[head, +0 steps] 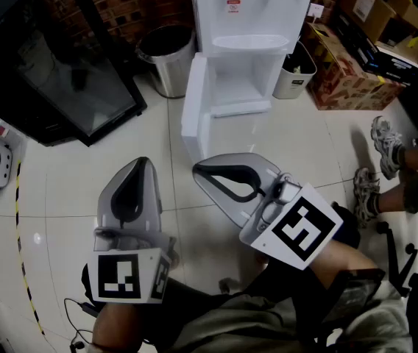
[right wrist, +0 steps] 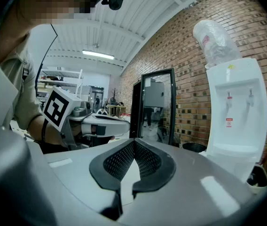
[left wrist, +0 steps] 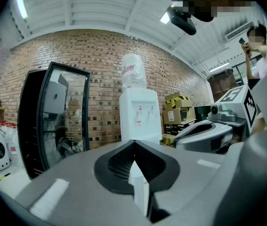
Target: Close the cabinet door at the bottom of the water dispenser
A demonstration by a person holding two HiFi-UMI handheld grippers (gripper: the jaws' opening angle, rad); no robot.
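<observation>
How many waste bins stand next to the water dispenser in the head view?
2. A round steel bin stands at the left of the water dispenser; a small white bin stands at its right. More could be hidden behind the cardboard boxes.

Water dispenser (head: 249, 13) against wall (head: 139, 2), cabinet door (head: 194, 109) swung out at its left. Trash can (head: 166, 61) left of it, small bin (head: 295, 76) and boxes (head: 349, 76) right.

Left gripper (head: 141, 162) and right gripper (head: 200, 171): grey moulded shells, black ribbed jaw lining. Behind each, a white cube, left cube (head: 124, 276) and right cube (head: 302, 226), with black square markers. Clothing (head: 253, 322): olive-grey.
</observation>
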